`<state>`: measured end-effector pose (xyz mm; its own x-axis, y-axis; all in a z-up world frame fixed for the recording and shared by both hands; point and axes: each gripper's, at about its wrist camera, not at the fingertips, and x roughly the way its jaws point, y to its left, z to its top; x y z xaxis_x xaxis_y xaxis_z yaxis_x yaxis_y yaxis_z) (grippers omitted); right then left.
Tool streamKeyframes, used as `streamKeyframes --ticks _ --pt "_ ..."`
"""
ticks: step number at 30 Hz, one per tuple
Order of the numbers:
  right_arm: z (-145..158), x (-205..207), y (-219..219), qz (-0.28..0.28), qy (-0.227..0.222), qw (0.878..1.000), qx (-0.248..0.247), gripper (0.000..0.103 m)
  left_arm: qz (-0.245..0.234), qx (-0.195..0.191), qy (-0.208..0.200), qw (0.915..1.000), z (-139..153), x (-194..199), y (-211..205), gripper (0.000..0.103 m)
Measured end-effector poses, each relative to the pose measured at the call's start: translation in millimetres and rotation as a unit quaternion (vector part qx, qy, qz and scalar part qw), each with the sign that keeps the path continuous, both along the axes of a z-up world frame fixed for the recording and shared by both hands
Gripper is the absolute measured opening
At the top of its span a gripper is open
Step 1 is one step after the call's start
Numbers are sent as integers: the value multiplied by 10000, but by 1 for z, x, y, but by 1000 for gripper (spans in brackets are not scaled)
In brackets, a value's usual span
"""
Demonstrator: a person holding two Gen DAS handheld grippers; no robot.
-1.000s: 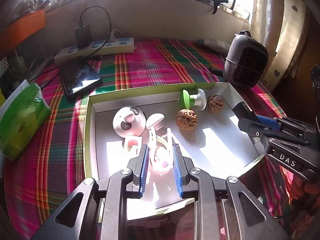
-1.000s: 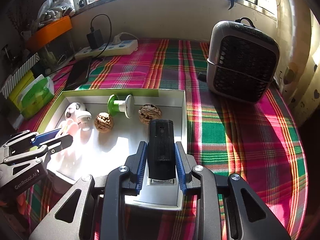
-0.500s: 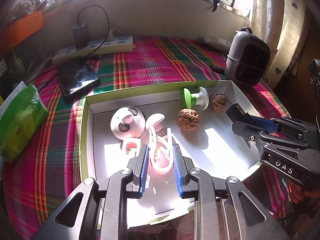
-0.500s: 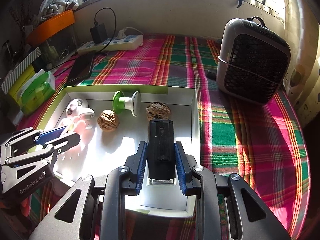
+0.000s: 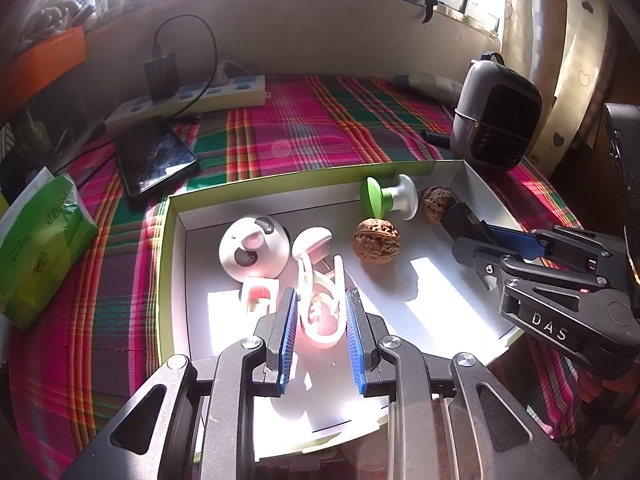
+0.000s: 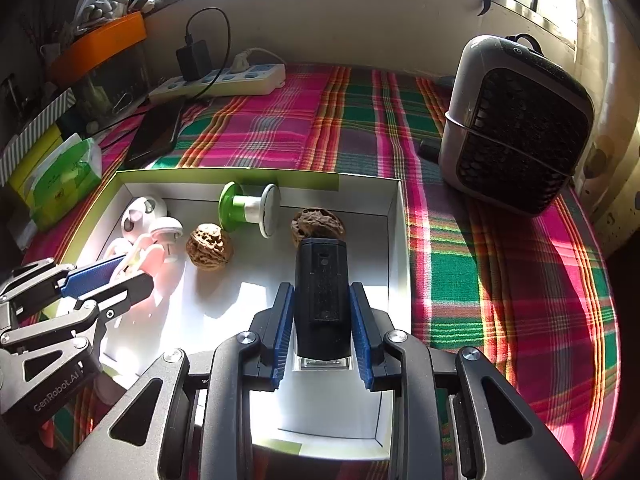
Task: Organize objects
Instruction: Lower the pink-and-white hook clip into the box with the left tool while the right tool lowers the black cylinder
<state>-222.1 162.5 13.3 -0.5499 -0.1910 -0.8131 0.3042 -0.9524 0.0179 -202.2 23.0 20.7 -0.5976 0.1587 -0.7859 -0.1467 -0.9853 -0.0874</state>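
A black device (image 6: 322,292) is clamped by the right gripper (image 6: 322,334), marked "DAS", and a pale pink clip (image 5: 320,300) by the left gripper (image 5: 320,338), marked "GenRobot.AI", both over the white box (image 6: 394,240) where two walnuts (image 5: 376,239) are kept.

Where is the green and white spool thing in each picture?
Left wrist view: green and white plastic spool lies at the box's far side, right of centre.
Right wrist view: spool lies by the far wall, left of centre.
Shared landmark: the brown walnut just in front of it.
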Motion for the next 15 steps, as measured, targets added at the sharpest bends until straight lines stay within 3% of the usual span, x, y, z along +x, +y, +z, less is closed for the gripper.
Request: streamKeyframes --ticks 15 --pt "-2 1 1 6 81 9999 60 29 0 -81 38 10000 -1 1 1 21"
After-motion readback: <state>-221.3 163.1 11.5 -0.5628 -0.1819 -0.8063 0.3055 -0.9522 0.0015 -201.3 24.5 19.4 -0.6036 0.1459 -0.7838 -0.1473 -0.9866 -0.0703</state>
